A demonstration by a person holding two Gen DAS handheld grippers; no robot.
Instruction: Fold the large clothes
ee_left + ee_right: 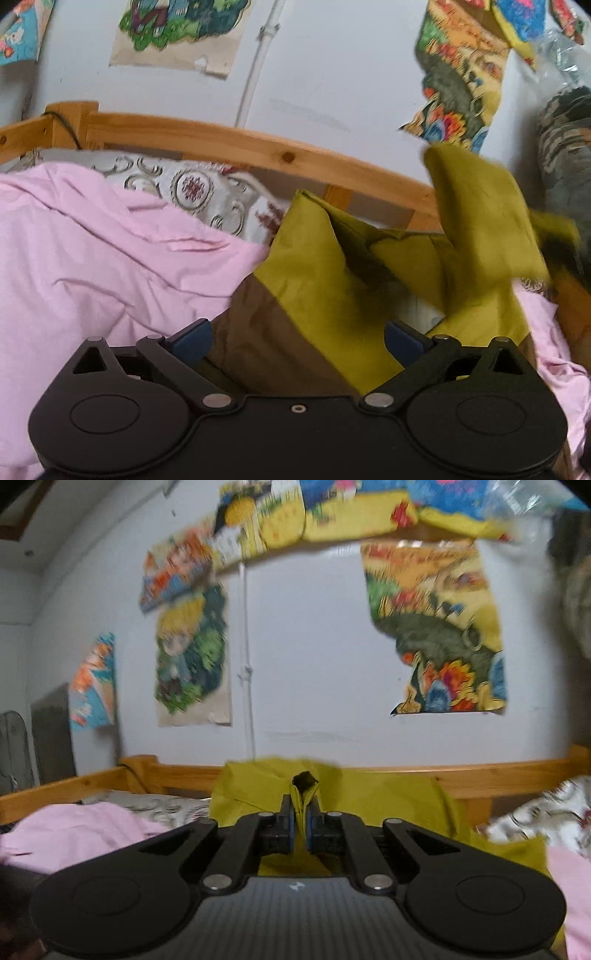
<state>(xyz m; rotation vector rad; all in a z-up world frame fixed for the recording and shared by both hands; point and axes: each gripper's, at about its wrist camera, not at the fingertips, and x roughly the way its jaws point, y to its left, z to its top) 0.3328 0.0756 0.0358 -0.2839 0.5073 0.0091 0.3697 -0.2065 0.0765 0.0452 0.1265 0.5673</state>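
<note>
An olive-green and brown garment lies crumpled on a pink sheet on the bed. My left gripper is open, its jaws spread wide over the garment's brown part, holding nothing. My right gripper is shut on a fold of the olive-green garment and holds it lifted; the raised cloth shows blurred at the right of the left wrist view. The garment drapes down below and behind the right gripper.
A wooden bed rail runs along a pale wall with colourful posters and a white pipe. A patterned white cover lies behind the pink sheet. A dark camouflage cloth is at the far right.
</note>
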